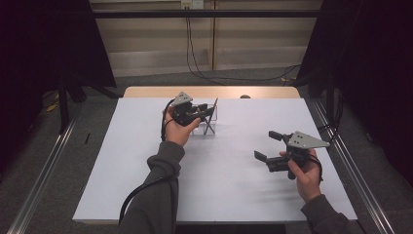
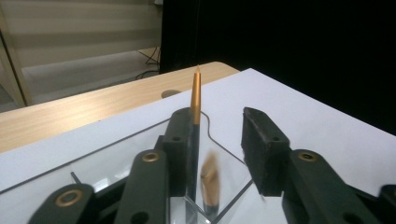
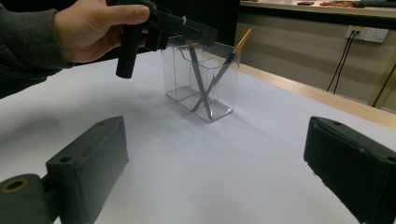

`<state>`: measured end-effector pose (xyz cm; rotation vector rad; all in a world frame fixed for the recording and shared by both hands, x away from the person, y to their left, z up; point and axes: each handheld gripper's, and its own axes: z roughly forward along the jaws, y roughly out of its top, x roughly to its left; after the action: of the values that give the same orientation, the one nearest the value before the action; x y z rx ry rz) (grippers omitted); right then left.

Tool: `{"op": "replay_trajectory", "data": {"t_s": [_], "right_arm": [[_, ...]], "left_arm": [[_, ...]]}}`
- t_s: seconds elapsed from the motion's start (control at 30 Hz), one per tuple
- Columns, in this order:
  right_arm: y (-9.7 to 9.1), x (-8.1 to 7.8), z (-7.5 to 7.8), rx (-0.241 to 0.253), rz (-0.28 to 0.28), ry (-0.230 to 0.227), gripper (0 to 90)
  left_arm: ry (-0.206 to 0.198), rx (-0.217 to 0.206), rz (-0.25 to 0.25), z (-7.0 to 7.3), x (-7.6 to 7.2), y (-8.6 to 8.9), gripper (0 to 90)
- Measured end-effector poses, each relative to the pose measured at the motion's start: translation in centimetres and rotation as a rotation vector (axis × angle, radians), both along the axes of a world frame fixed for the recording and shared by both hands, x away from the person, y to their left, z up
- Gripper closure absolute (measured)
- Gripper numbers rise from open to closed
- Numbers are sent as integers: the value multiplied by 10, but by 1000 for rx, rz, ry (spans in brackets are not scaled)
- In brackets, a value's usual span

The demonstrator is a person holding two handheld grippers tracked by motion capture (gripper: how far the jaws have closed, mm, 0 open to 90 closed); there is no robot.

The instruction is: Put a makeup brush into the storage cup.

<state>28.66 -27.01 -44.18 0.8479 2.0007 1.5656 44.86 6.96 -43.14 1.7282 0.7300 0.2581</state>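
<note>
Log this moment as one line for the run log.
left gripper: open over clear holder | two pens: inside, crossed | right gripper: open, apart

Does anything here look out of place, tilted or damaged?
Nothing looks spilled or broken. Two pens lean crossed inside the clear holder, which stands upright on the white table. The left gripper sits over the holder's rim, jaws open with a pen beside one pad. The right gripper is open, well apart.
</note>
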Motion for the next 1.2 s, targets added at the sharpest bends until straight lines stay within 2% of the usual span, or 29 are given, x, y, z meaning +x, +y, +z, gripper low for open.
{"op": "replay_trajectory", "data": {"t_s": [0.1,0.17,0.2,0.23,0.27,0.33,0.37,0.4,0.43,0.47,0.5,0.6,0.63,0.7,0.77,0.8,0.9,1.03,1.07,1.2], "right_arm": [[0,0,0,-2,1,1,58],[1,0,0,-1,0,2,58],[1,0,0,-1,0,2,58],[1,0,0,0,3,2,57],[1,0,0,1,5,1,58],[1,0,0,0,7,3,57],[1,0,0,0,6,3,57],[1,0,0,1,6,5,57],[1,0,0,0,6,5,57],[1,0,0,1,6,5,57],[2,0,0,1,7,5,57],[2,0,0,-3,3,6,58],[2,0,0,-6,1,4,58],[3,0,0,-8,0,6,57],[3,0,-1,-10,8,3,57],[3,0,-1,-11,12,4,57],[4,0,-1,-11,10,4,57],[4,0,-1,-14,5,3,58],[4,0,-1,-11,2,4,57],[4,0,-1,-13,5,1,57]], "left_arm": [[-7,13,15,3,-1,2,585],[-14,3,0,3,0,3,569],[-11,12,21,4,-1,3,561],[-12,12,18,4,-1,4,552],[-15,-2,4,4,0,5,548],[-12,4,27,6,-2,5,533],[-17,-4,12,6,-1,6,521],[-20,12,35,7,-2,6,497],[-20,7,35,7,-3,7,477],[-18,13,35,8,-3,8,468],[-18,-2,30,7,-3,8,455],[-18,16,32,9,-5,8,427],[-15,6,28,9,-6,8,421],[-28,28,26,10,-6,9,393],[-28,11,23,11,-7,9,385],[-33,28,20,12,-8,9,377],[-35,10,8,13,-9,10,353],[-28,-4,27,16,-11,10,305],[-34,-7,-2,16,-10,12,304],[-26,-9,29,19,-13,11,254]]}}
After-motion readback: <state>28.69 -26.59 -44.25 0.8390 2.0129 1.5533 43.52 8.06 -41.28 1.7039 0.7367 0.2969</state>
